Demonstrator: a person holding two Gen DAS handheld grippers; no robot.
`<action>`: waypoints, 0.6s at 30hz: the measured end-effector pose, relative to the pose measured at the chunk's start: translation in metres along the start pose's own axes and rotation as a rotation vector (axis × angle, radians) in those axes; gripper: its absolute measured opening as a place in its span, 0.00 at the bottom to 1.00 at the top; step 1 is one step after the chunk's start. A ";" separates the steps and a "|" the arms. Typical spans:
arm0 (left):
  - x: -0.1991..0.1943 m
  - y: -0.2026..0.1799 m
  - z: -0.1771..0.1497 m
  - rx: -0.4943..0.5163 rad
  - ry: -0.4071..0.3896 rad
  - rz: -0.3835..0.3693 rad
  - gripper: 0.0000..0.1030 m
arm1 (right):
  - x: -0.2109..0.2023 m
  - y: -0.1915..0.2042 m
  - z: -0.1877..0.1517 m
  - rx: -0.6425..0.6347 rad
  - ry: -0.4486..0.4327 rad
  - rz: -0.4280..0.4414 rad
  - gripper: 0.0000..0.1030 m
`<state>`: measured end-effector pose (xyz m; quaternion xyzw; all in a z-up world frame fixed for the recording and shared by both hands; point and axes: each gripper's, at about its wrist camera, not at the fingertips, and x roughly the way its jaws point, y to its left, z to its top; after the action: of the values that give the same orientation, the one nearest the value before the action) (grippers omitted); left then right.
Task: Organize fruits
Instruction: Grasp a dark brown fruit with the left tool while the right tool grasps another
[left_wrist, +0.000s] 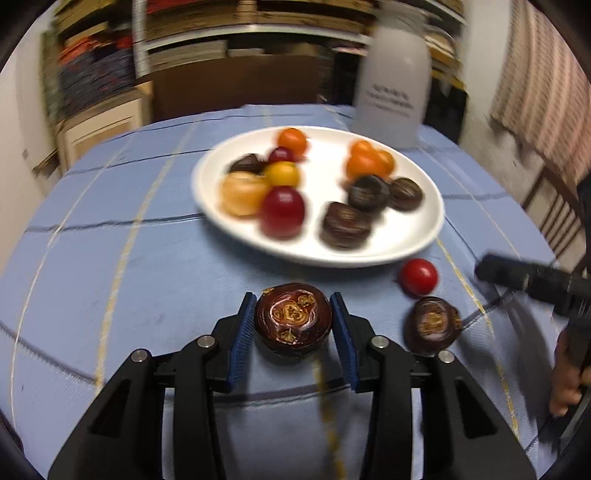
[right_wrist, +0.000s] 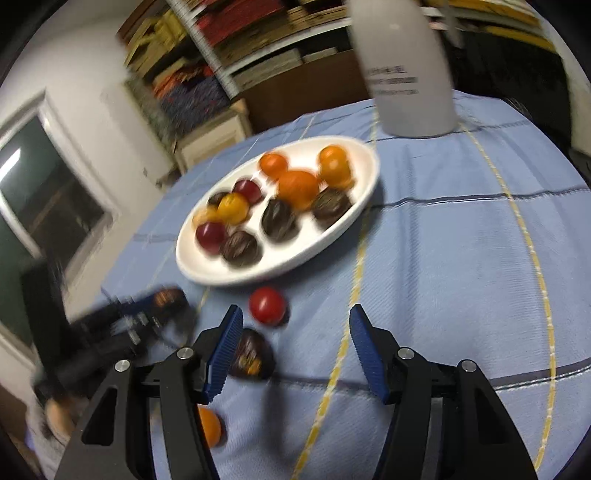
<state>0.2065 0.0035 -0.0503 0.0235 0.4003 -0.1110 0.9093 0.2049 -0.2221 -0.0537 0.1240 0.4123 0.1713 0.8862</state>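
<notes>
Two claws work over the blue cloth (left_wrist: 110, 280). Left claw (left_wrist: 293, 325) has closed narrow on a dark brown fruit (left_wrist: 292, 317), blue pads against both its sides, apparently so it can be carried to the white plate (left_wrist: 413, 236) just ahead, where like fruits sit grouped. Off that claw's right lie a red tomato (left_wrist: 418, 277) and a second dark fruit (left_wrist: 432, 325). Right claw (right_wrist: 295, 347) stands half open and empty; that second dark fruit (right_wrist: 253, 356) sits just inside its left finger, the tomato (right_wrist: 267, 305) slightly ahead. An orange fruit (right_wrist: 208, 426) lies below its left finger.
</notes>
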 end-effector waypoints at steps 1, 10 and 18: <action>-0.003 0.006 -0.001 -0.016 -0.004 0.000 0.39 | 0.001 0.006 -0.003 -0.023 0.007 -0.004 0.59; -0.007 0.008 -0.006 -0.015 -0.001 -0.003 0.39 | 0.019 0.052 -0.030 -0.215 0.073 -0.063 0.59; 0.001 -0.001 -0.010 0.021 0.024 -0.010 0.39 | 0.027 0.061 -0.029 -0.232 0.080 -0.104 0.44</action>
<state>0.1996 0.0035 -0.0574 0.0323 0.4100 -0.1192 0.9037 0.1862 -0.1534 -0.0683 -0.0079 0.4307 0.1767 0.8850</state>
